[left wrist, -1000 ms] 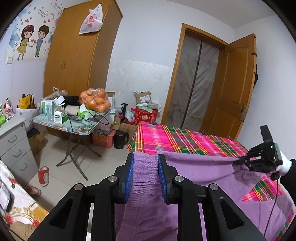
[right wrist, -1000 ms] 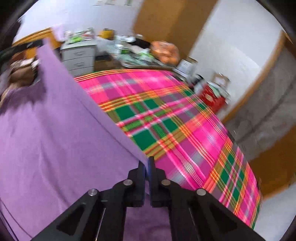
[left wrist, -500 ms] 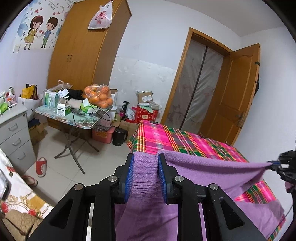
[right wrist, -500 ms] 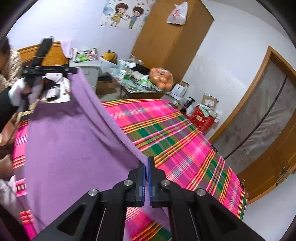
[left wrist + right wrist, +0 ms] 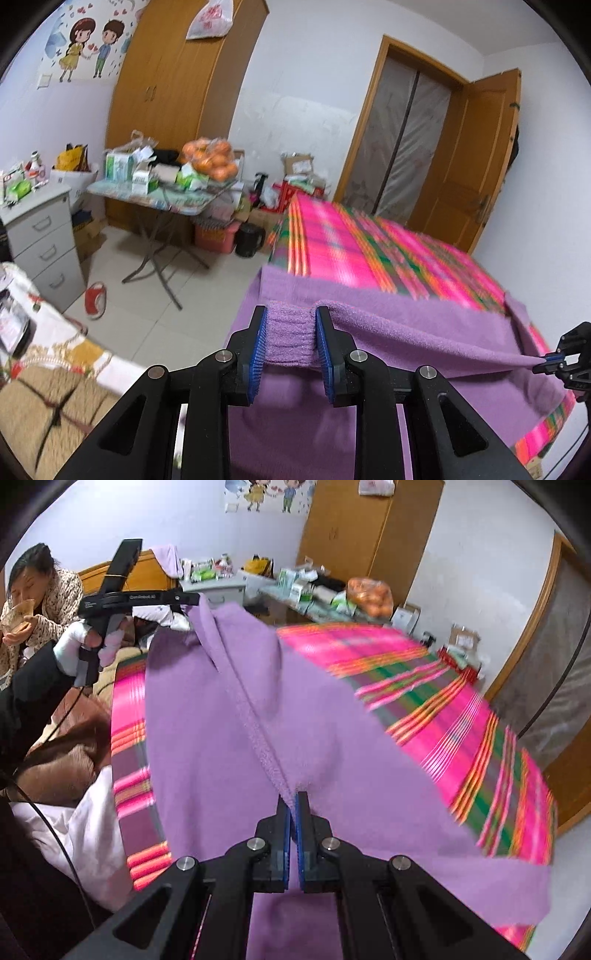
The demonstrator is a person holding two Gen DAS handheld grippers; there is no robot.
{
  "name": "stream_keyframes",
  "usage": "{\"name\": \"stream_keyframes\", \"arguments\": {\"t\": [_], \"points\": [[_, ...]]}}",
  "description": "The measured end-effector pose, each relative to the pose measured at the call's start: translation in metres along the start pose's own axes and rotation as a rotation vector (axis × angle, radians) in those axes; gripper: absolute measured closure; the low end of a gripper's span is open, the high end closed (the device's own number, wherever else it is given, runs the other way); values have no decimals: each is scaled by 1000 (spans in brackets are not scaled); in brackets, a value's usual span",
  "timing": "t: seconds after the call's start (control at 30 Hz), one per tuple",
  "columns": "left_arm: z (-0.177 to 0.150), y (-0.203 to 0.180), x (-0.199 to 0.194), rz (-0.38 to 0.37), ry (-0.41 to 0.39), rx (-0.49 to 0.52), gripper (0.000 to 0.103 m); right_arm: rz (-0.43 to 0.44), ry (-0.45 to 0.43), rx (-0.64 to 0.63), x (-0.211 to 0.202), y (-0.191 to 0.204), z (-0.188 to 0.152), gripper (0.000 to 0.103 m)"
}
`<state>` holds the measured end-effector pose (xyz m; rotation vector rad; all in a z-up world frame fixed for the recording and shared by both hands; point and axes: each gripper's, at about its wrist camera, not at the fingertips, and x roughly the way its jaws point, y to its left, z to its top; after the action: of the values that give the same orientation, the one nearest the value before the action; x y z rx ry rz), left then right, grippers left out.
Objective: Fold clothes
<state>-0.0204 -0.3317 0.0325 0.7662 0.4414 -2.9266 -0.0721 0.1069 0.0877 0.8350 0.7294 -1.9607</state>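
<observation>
A purple knit garment (image 5: 406, 332) hangs stretched between my two grippers over a bed with a pink plaid cover (image 5: 369, 243). My left gripper (image 5: 290, 332) is shut on a bunched ribbed edge of the garment. My right gripper (image 5: 293, 805) is shut on a thin edge of the same garment (image 5: 229, 716). The right gripper shows at the right edge of the left wrist view (image 5: 554, 358). The left gripper shows at the upper left of the right wrist view (image 5: 190, 600), held in a white-gloved hand. The garment's lower part drapes on the plaid cover (image 5: 461, 716).
A folding table (image 5: 166, 199) with boxes and a bag of oranges (image 5: 212, 164) stands left of the bed. A grey drawer unit (image 5: 44, 240), a wooden wardrobe (image 5: 177, 85), and an open door (image 5: 480, 166) ring the room. A seated person (image 5: 33, 590) is at the bed's head.
Both grippers have come down with the garment, and its top edge now sits lower over the bed. The far part of the garment has spread onto the plaid cover.
</observation>
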Motion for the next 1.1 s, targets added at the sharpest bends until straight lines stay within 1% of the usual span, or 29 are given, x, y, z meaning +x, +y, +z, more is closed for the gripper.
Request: {"name": "stream_keyframes", "arguments": {"t": [0.1,0.13,0.27,0.3,0.37,0.43,0.5,0.53,0.6,0.63,0.73,0.8,0.83,0.87,0.9,0.93,0.97,1.03,1.1], "points": [[-17,3,-1,31,27,-9,73,0,41,1,16,9,-13,100],[-22,4,-4,38,28,-19,69,-8,49,-5,20,11,-16,99],[-38,14,-22,36,13,-95,65,-25,55,-11,23,17,-22,95],[-42,17,-30,29,3,-125,63,-27,56,-13,23,18,-23,94],[-46,18,-42,10,-10,-180,52,-30,61,-18,25,20,-25,94],[-48,17,-53,-13,-21,-227,50,-33,61,-21,26,21,-27,94],[-47,11,-59,-72,-27,-285,44,-31,56,-17,26,21,-27,94],[-46,8,-59,-98,-25,-309,42,-29,55,-14,26,20,-27,94],[-42,2,-55,-132,-9,-349,41,-25,52,-10,25,19,-28,93],[-39,-1,-49,-128,8,-367,41,-24,51,-10,25,19,-28,94],[-34,-6,-24,-64,81,-412,41,-22,48,-8,24,19,-28,93],[-32,-8,-7,-46,137,-438,43,-18,43,0,24,19,-29,93],[-32,-9,0,-36,157,-440,45,-16,42,4,24,18,-29,93],[-31,-10,7,-24,174,-438,58,-13,40,7,24,18,-29,93],[-30,-11,11,-8,183,-434,66,-11,38,11,24,17,-29,93],[-27,-11,13,14,184,-427,81,-8,37,14,23,16,-29,93],[-25,-12,14,26,178,-421,94,-5,35,18,23,16,-29,93],[-14,-13,17,5,158,-413,96,4,31,27,23,14,-29,94],[-1,-16,11,-26,117,-398,98,12,17,38,17,11,-26,97]]}}
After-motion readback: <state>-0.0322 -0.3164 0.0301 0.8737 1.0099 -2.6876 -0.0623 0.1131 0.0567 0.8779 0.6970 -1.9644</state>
